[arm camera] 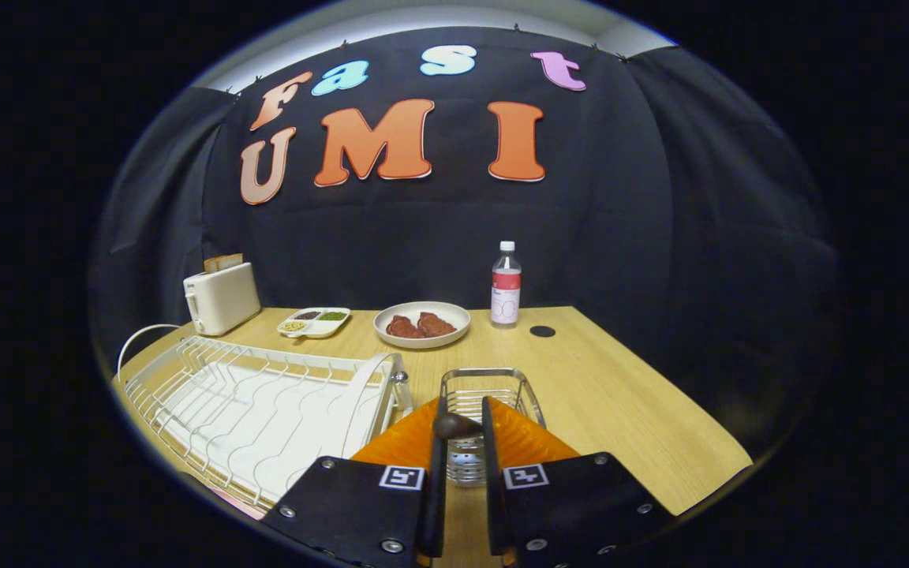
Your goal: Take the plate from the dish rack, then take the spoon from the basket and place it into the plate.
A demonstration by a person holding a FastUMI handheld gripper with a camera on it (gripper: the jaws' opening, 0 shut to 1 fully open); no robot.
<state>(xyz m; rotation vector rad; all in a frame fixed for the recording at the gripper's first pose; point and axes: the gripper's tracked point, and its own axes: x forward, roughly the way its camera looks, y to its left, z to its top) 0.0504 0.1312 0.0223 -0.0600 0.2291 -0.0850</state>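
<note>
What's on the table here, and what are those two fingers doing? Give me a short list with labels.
gripper: fingers nearly shut on a dark rounded spoon end
basket: wire, just ahead of the fingers
dish rack: white wire, beside the basket
plate: beyond the basket, holds two brown pieces
bottle: upright, beside the plate
toaster: far corner, behind the rack
tray: small, divided, between toaster and plate

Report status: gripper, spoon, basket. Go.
Gripper fingers nearly closed around dark spoon end, grip unconfirmed. Wire basket directly beyond fingers. White dish rack beside the basket; nothing blocking.
</note>
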